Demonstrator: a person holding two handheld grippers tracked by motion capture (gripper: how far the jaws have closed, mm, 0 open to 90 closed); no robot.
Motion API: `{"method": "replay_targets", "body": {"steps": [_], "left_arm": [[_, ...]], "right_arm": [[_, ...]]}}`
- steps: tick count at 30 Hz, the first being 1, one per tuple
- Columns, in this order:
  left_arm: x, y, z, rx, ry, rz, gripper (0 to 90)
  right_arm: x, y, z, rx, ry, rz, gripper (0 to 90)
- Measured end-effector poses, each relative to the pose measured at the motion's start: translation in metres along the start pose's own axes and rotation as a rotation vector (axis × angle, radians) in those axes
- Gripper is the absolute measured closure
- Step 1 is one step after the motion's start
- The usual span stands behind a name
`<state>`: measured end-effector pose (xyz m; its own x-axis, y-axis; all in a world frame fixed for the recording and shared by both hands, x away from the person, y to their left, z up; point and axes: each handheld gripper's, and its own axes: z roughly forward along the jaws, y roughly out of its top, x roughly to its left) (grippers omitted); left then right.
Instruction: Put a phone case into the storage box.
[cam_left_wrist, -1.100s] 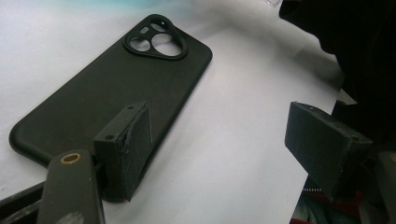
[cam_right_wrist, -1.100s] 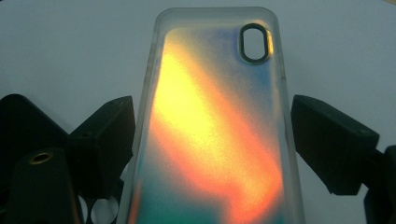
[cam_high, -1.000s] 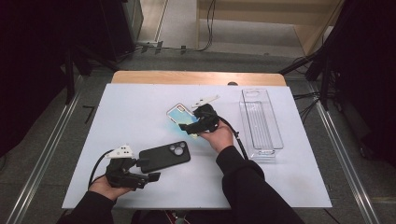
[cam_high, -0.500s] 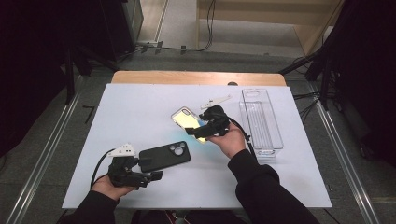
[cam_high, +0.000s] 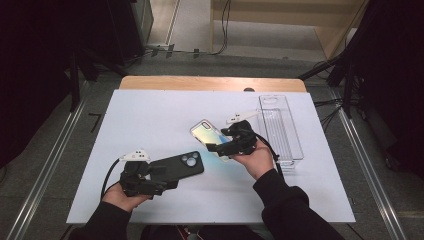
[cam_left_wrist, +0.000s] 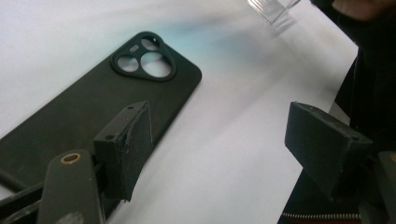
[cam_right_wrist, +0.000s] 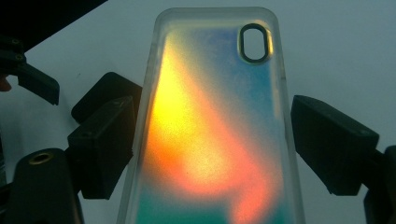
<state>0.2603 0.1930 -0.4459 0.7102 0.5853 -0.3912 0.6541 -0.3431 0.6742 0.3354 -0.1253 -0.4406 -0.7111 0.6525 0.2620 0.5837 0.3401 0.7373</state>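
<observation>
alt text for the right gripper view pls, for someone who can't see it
A clear phone case with an iridescent yellow, orange and blue back lies between the two black jaws of the right tool, its oval camera cutout at the top. The left jaw sits against the case's edge, the right jaw stands just off it, and a white table surface lies behind.

Fixed high view: mounted above the near side, facing forward and down over the whole white table (cam_high: 150, 115), far off; floor beyond the far edge included.

Left gripper view: riding low over the table (cam_left_wrist: 243, 140), close range, facing along own jaws past the black phone case (cam_left_wrist: 93, 102) lying on it.

Right gripper view: very close, facing along own jaws onto the iridescent phone case (cam_right_wrist: 210, 140) above the table.

Shared with the high view: both cases (cam_high: 177, 167) (cam_high: 210, 137) and adjacent table surface.
</observation>
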Motion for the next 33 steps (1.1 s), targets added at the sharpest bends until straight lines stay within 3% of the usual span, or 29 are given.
{"method": "replay_targets", "body": {"steps": [9, 18, 24, 29, 33], "left_arm": [[-0.002, 0.015, 0.004, -0.026, -0.006, -0.015, 23.2], [-0.001, 0.032, 0.005, -0.050, 0.003, -0.057, 23.1], [-0.005, 0.045, 0.007, -0.036, 0.014, -0.053, 23.5], [-0.007, 0.058, 0.010, -0.027, 0.027, -0.077, 23.5], [-0.008, 0.067, 0.013, -0.027, 0.037, -0.061, 23.4]], "right_arm": [[0.002, -0.019, -0.006, -0.022, -0.029, 0.026, 15.1], [0.010, -0.023, -0.007, -0.058, -0.057, 0.066, 15.1], [0.018, -0.028, -0.008, -0.091, -0.080, 0.094, 15.1], [0.020, -0.031, -0.007, -0.111, -0.091, 0.128, 15.1], [0.023, -0.031, -0.004, -0.117, -0.090, 0.141, 15.1]]}}
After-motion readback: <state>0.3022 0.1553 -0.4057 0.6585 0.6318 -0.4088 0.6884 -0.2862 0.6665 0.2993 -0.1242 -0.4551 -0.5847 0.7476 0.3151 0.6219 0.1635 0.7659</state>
